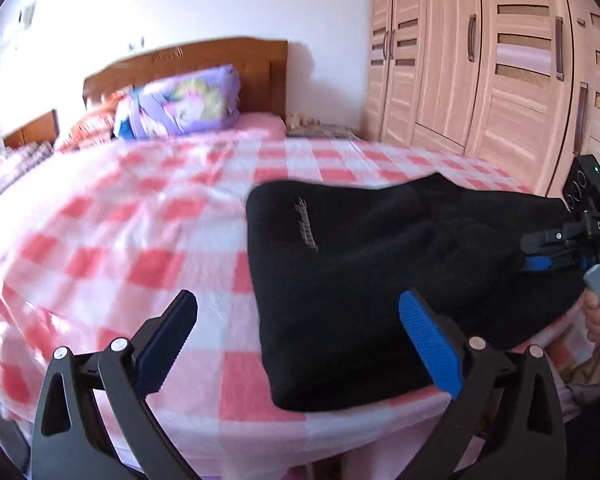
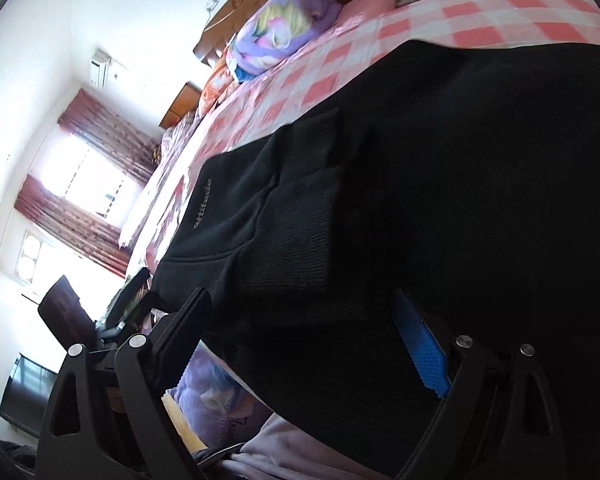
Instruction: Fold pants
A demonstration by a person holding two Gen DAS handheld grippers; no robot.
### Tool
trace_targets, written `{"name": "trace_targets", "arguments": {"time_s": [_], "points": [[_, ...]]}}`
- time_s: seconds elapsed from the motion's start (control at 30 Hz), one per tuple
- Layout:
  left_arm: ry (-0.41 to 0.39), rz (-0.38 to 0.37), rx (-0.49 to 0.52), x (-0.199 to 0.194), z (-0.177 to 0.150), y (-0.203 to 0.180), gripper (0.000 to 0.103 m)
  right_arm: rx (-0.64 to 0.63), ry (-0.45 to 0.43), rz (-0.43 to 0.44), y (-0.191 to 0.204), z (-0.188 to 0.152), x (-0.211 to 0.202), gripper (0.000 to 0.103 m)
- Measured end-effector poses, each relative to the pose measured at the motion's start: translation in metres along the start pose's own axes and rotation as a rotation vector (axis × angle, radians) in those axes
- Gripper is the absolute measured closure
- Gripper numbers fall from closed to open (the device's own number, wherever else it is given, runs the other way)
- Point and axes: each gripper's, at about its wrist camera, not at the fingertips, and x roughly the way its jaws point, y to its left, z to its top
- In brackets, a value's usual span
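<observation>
Pants (image 1: 380, 280) lie folded on bed (image 1: 140, 220), near its edge. Left claw (image 1: 300, 344) wide, empty; right claw (image 2: 304, 344) wide astride cloth. We judge fabric soft, thick, floppy; grip doubled edges.

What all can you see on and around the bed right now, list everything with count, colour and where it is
pants: one, black, folded, near edge of bed
bed sheet: one, pink and white check, covering the bed
quilt: one, purple print, folded, at the head end
headboard: one, brown wood, against the white wall
wardrobe: one, light wood, beside the bed
curtains: dark red, around the bright window
air conditioner: one, white, high on the wall
left gripper: open, black with blue pads, over the pants' left edge
right gripper: open, at the pants' right side
hand: one, on the right gripper's handle
</observation>
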Motion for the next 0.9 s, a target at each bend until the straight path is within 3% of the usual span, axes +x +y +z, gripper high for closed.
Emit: {"name": "trace_targets", "arguments": {"time_s": [0.1,0.17,0.2,0.27,0.3,0.33,0.57,0.73,0.8,0.9], "points": [[0.08,-0.065,0.09,0.019,-0.018,-0.024,0.002,-0.013,0.007,0.0,0.009,0.005,0.011,0.014],[0.062,-0.005,0.15,0.022,-0.027,-0.039,0.002,0.023,0.004,0.026,0.006,0.012,0.017,0.016],[0.059,-0.004,0.158,0.024,-0.027,-0.041,0.002,0.041,0.002,0.028,0.004,0.015,0.019,0.025],[0.056,-0.05,0.123,0.016,-0.028,-0.033,0.002,0.048,-0.006,0.011,0.003,0.019,0.024,0.053],[0.053,-0.065,0.105,0.012,-0.028,-0.029,0.002,0.055,-0.009,0.022,0.003,0.018,0.025,0.072],[0.041,-0.054,0.102,0.005,-0.028,-0.026,0.002,0.068,-0.023,0.044,0.003,0.016,0.024,0.082],[0.087,0.003,0.189,0.004,-0.042,-0.043,0.002,-0.041,-0.175,0.058,0.043,0.02,-0.016,0.085],[0.081,0.076,0.125,0.016,-0.032,-0.041,0.002,-0.092,-0.274,0.062,0.061,0.024,-0.057,0.085],[0.078,0.147,0.117,0.02,-0.027,-0.038,0.002,-0.099,-0.298,0.041,0.057,0.021,-0.069,0.085],[0.085,0.194,0.083,0.023,-0.024,-0.031,0.001,-0.044,-0.273,-0.002,0.025,0.009,-0.068,0.086]]}}
